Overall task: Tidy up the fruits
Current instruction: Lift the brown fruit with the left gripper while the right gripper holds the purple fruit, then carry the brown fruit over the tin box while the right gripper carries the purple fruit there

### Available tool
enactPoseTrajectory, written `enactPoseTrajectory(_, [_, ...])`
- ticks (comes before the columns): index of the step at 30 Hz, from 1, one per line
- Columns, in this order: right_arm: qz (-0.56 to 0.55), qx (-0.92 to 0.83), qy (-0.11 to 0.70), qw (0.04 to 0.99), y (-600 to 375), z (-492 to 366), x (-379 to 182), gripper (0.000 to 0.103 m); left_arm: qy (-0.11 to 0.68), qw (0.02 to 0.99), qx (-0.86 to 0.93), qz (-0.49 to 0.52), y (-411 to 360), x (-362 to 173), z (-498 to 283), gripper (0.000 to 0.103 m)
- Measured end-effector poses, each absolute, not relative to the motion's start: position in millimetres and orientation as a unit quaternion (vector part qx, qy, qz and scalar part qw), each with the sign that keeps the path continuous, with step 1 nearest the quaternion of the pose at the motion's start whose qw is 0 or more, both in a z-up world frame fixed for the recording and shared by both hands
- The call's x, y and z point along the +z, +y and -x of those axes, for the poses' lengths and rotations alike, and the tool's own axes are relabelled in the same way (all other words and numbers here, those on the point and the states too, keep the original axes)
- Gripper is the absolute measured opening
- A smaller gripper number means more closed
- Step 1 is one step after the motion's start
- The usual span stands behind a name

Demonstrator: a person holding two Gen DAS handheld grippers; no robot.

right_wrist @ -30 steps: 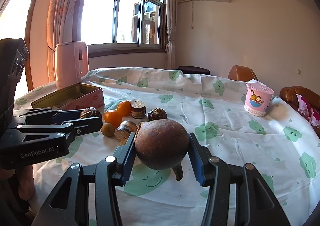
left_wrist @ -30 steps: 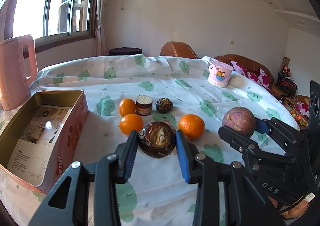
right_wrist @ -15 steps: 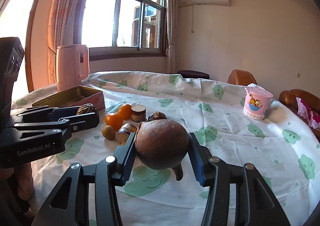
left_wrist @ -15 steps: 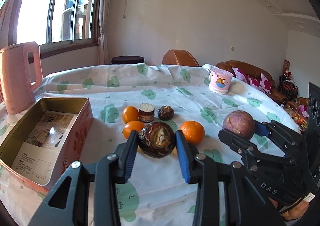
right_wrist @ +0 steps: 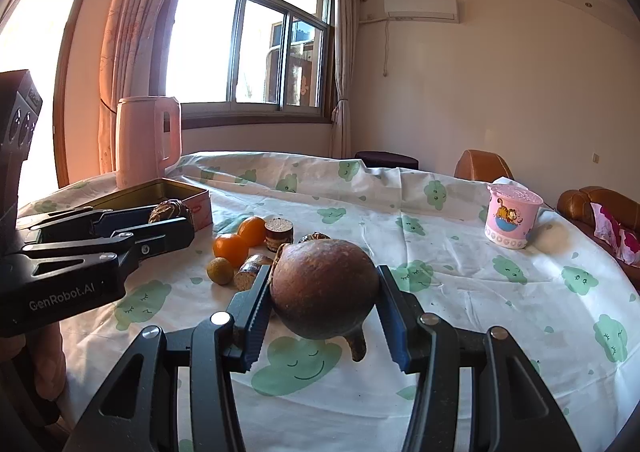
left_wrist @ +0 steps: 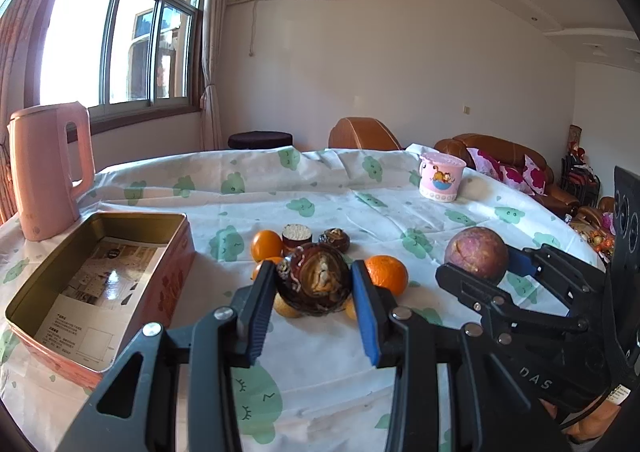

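Above the surface (left_wrist: 320,352), a dark cracked fruit (left_wrist: 314,279) is clamped in the left tool (left_wrist: 314,288); a round brown fruit (right_wrist: 324,288) is clamped in the right tool (right_wrist: 324,294); carrying seems under way; next, both are probably to be lowered into the open tin (left_wrist: 52,352).

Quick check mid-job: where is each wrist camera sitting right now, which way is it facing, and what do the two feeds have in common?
Left wrist: on the left gripper, looking across the table toward the sofa; it grips a dark fruit; the right gripper shows at right.
Right wrist: on the right gripper, facing the window; it grips a round fruit; the left gripper shows at left.
Shared: tin, kettle, oranges, pink cup.
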State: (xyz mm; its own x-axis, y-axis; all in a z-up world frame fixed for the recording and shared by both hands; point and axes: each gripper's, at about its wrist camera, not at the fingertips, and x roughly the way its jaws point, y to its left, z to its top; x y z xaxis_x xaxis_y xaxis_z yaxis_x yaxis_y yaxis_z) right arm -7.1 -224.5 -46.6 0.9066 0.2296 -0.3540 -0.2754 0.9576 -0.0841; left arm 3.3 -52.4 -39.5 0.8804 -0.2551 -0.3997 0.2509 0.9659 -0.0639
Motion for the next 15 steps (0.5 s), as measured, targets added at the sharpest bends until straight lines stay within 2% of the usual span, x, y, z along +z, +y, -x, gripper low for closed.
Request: enactPoseTrajectory(15, [0.051, 0.169, 0.183, 0.967, -215, 4, -35, 0.052, 0.194, 0.976, -0.096, -0.006, -38, -32, 3, 0.039])
